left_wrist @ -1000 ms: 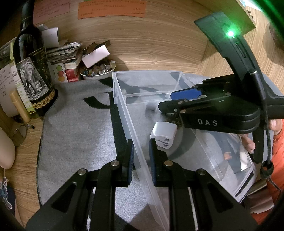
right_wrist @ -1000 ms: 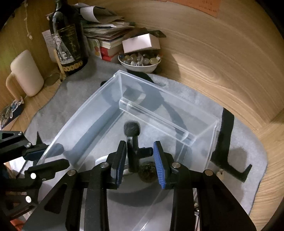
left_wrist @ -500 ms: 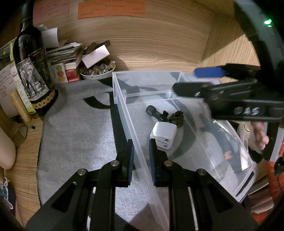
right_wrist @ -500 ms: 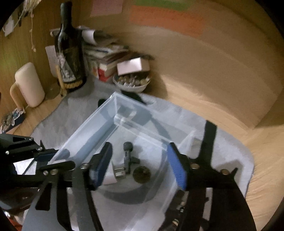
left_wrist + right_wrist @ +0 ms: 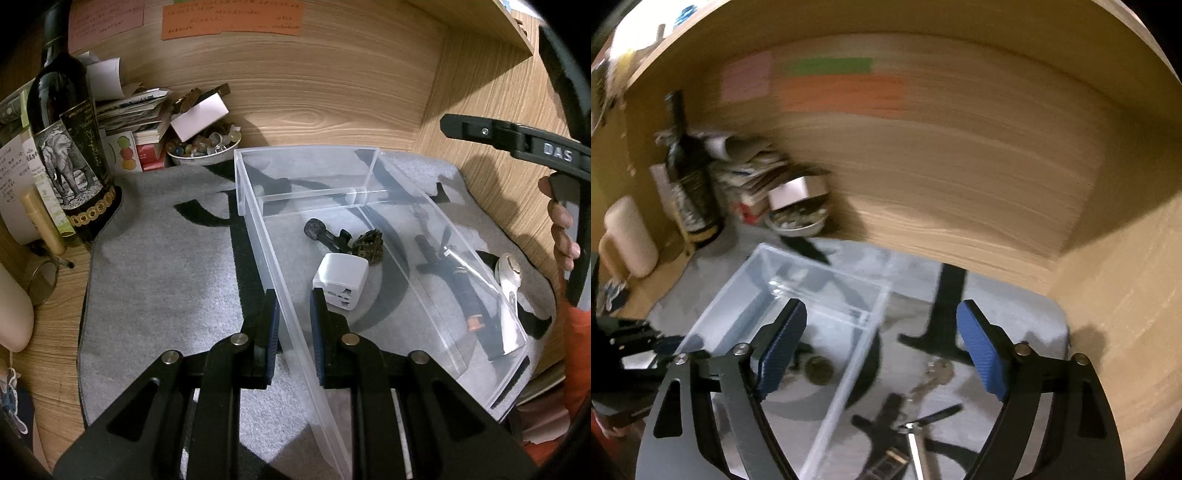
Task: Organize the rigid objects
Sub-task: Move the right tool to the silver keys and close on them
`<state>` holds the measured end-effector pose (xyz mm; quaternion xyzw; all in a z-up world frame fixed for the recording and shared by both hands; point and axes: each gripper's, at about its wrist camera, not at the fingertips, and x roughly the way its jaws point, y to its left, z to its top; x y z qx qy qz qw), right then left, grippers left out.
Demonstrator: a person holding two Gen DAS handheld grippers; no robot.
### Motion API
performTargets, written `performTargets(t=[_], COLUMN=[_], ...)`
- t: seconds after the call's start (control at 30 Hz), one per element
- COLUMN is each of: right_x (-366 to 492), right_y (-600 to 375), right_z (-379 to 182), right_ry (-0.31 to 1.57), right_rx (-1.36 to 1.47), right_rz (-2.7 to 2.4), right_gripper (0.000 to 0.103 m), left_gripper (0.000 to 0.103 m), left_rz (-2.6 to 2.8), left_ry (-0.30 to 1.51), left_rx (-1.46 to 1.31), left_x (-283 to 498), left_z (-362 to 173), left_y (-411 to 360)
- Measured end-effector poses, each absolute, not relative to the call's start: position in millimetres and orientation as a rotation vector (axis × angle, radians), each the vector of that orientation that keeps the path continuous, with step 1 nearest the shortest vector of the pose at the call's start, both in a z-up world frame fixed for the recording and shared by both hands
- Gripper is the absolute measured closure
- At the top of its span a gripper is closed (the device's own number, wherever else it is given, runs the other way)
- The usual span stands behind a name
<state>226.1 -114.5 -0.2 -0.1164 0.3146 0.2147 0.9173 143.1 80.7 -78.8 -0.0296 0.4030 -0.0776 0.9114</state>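
- Left wrist view: the left gripper (image 5: 291, 317) is clamped on the near-left wall of the clear plastic bin (image 5: 373, 173), one pad on either side, steadying it.
- Inside the bin lie a white plug adapter (image 5: 341, 280), a small black tool with a round head (image 5: 325, 234) and a dark cone-like lump (image 5: 369, 242), at about twelve to one o'clock from those pads.
- Right wrist view, blurred: the right gripper (image 5: 882, 347) is empty, its jaws opening wide, nothing between them.
- On the grey mat (image 5: 1008, 306), outside the bin's right wall, a key bunch (image 5: 934, 373) and a black-handled tool (image 5: 886, 439) lie at six o'clock just below the right fingers (image 5: 979, 347); the tool's long axis runs roughly eleven-to-five.
- Judgement: the right hand is nearer, so it likely takes these next.
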Motion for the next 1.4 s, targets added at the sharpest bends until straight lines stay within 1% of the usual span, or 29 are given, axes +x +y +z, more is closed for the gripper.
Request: performTargets(t=[0.2,0.43,0.47,0.53,0.63,0.7,0.77,0.8,0.83,0.87,0.93,1.0,1.03,1.1,1.13,1.4], right_x=[248,279,282,288,293,294,296,296,294,293,291,289,286,283,281,266], right_y=[-140,-160,-162,-163,-162,-159,-154,-151,-149,-148,-146,-145,-145,-145,-146,-145], right_z=[-19,-70,-77,-90,-103,-110,-118,-121,-119,-119,-119,-118,-118,-117,-116,-91], right_ry=[0.708,0.878,0.899,0.938,0.979,1.002,1.039,1.051,1.04,1.041,1.038,1.03,1.022,1.006,0.997,0.9], right_rx=[-0.193,-0.168,-0.166,-0.168,-0.172,-0.184,-0.218,-0.233,-0.248,-0.251,-0.252,-0.251,-0.253,-0.257,-0.255,-0.249], right_rz=[0.353,0.295,0.288,0.288,0.294,0.303,0.31,0.321,0.321,0.332,0.346,0.353,0.355,0.351,0.352,0.354], right_gripper=[0.021,0.023,0.027,0.032,0.036,0.042,0.06,0.061,0.064,0.072,0.08,0.084,0.087,0.091,0.095,0.098], left_gripper=[0.087,0.087,0.087,0.087,0.086,0.086,0.086,0.086,0.086,0.087,0.087,0.087,0.087,0.086,0.087,0.087], left_rz=[-0.16,-0.159,-0.159,-0.158,-0.158,-0.158,-0.158,-0.158,-0.158,-0.158,-0.158,-0.159,-0.159,-0.158,-0.158,-0.157], left_ry=[0.83,0.83,0.83,0.83,0.83,0.83,0.83,0.83,0.83,0.83,0.83,0.831,0.831,0.831,0.831,0.831], left_rx=[-0.06,-0.06,-0.06,-0.06,-0.06,-0.061,-0.06,-0.06,-0.061,-0.062,-0.06,-0.058,-0.059,-0.058,-0.057,-0.056], left_x=[143,143,143,143,143,143,143,143,143,143,143,143,143,142,142,142], left_z=[-79,-79,-79,-79,-79,-79,-79,-79,-79,-79,-79,-79,-79,-79,-79,-79], left_y=[80,80,80,80,80,80,80,80,80,80,80,80,79,80,80,79])
